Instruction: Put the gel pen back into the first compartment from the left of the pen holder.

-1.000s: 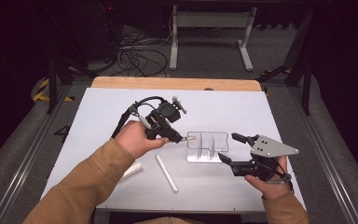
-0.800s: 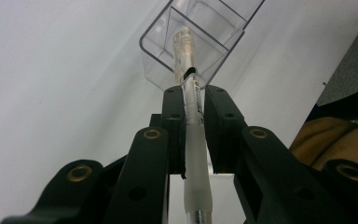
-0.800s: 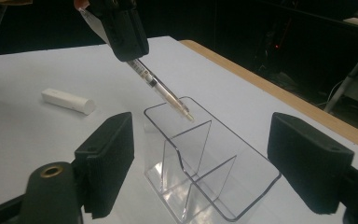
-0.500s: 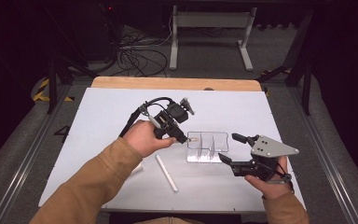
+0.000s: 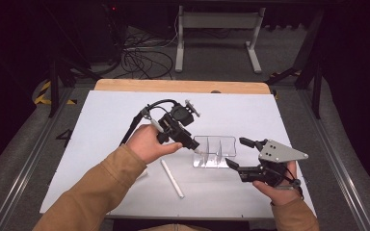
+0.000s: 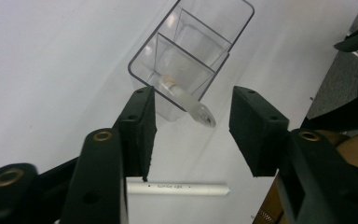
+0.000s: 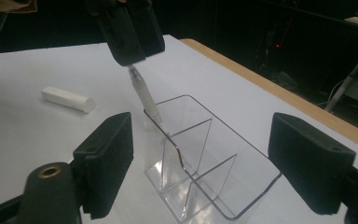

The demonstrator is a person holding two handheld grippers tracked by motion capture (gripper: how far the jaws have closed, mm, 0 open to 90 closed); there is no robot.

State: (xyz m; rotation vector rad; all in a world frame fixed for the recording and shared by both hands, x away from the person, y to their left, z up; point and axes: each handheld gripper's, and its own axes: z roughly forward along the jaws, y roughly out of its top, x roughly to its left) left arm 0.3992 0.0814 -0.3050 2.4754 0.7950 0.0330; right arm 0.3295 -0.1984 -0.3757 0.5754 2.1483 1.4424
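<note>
High view: left tongs (image 5: 192,147) had just been opening, a white pen (image 5: 198,151) standing in the clear organizer (image 5: 224,150), tip-down in its left compartment. Left gripper view: pen loose between parted pads; print on a second pen (image 6: 179,188) unreadable. Right gripper view: right tongs (image 7: 200,161) spread apart around the organizer, not touching it.

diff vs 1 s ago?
Left tongs have just been opening: the pen they carried now stands loose between the jaws, its tip in the clear organizer's end compartment. The left hand barely shifted. Right tongs, the organizer and the two white pens on the table stayed put.
</note>
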